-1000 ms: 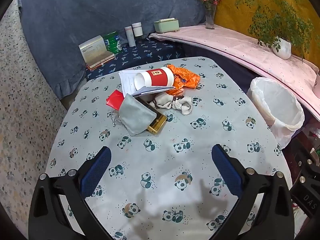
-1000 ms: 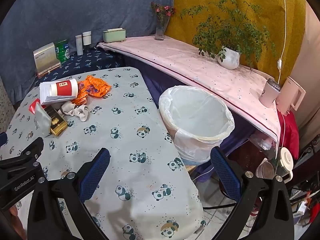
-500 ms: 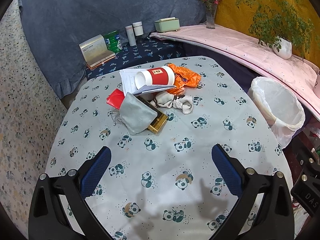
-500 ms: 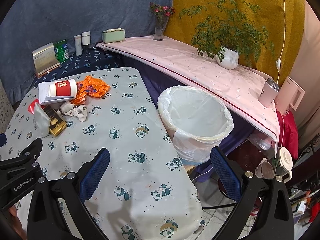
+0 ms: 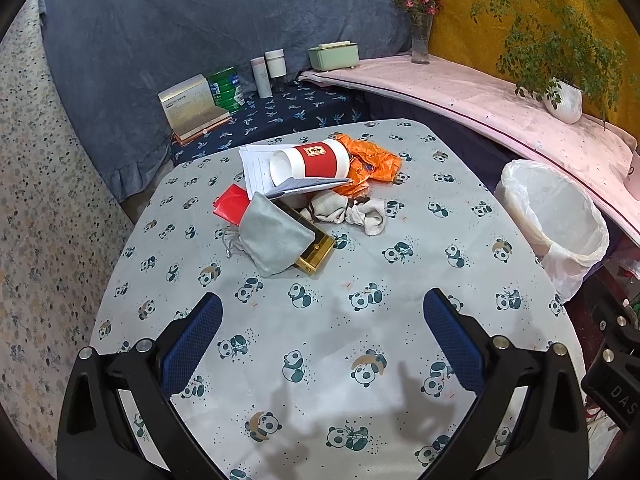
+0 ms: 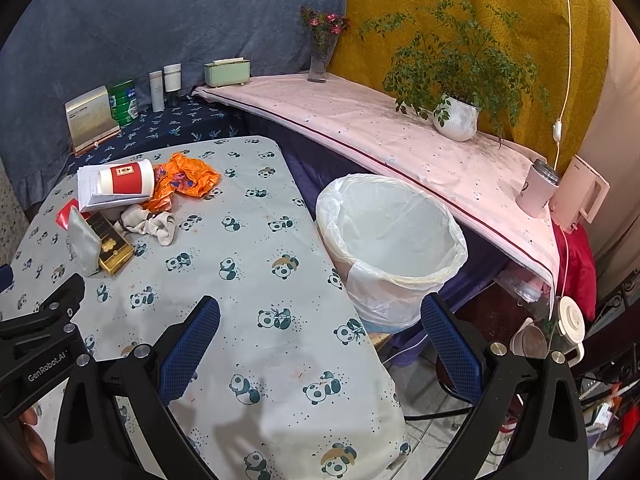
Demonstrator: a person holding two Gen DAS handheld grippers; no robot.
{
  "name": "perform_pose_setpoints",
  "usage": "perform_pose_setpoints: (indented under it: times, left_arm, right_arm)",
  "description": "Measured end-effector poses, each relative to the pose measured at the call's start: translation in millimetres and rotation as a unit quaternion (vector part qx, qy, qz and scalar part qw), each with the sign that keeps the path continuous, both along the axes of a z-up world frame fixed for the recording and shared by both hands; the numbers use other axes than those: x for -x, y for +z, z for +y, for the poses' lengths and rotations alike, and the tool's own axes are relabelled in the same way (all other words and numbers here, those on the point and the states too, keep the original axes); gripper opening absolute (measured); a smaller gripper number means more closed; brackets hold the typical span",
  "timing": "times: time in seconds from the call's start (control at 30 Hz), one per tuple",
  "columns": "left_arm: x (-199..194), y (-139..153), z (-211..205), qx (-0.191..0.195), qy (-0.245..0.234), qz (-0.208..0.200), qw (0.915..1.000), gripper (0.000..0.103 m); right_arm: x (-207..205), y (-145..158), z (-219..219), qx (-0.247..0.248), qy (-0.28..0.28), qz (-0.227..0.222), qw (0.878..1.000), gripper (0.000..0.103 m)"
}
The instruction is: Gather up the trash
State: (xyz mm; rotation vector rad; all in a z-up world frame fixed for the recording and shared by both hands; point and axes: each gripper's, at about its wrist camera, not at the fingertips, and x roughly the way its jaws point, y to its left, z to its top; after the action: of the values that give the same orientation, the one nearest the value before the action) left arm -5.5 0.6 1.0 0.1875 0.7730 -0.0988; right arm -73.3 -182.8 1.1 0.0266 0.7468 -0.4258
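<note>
Panda-print counter (image 5: 360, 360) with a heap of litter.
Cup (image 5: 310, 160), orange wrapper (image 5: 372, 160) and socks (image 5: 352, 212) lie piled; both hand-held grippers, left (image 5: 322, 312) and right (image 6: 320, 316), hover spread wide, bin (image 6: 392, 240) beside.

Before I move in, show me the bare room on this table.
Bare cloth runs from the left tool up to the grey pouch, and along the table edge beside the bin. Crowded: the far corner, where cup, orange bag and socks pile together.
</note>
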Motion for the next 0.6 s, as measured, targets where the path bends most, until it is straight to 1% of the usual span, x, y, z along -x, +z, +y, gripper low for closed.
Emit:
perform_pose_setpoints:
  times: [0.23,0.27,0.4,0.43,0.47,0.6]
  left_arm:
    - [-1.4,0.6,-0.3,0.006,0.0,0.001,1.0,0.096]
    - [-1.6,0.4,-0.5,0.006,0.0,0.003,1.0,0.096]
    - [-1.1,-0.1,0.2,0.009,-0.002,0.005,0.9999,0.096]
    - [-1.0,-0.1,0.2,0.01,-0.002,0.005,0.9999,0.096]
    - [-0.9,-0.1,0.5,0.009,-0.001,0.005,0.9999,0.096]
    - [-1.7,-1.0,2.4,0.012,0.001,0.009,0.9999,0.096]
  right_arm:
    - [-0.6,1.7,-0.1,0.001,-0.001,-0.006,1.0,0.096]
    - [-0.2,2.7,0.5,0.004,-0.002,-0.015,1.0,0.096]
    - [0.1,4.8,0.7,0.008,-0.004,-0.026,1.0,0.096]
    - [0.0,4.9,0.7,0.009,-0.004,-0.026,1.0,0.096]
    - [-1.4,3.4,0.4,0.006,-0.004,-0.013,1.0,0.096]
    - [-1.7,3.0,0.1,0.003,-0.004,-0.011,1.0,0.096]
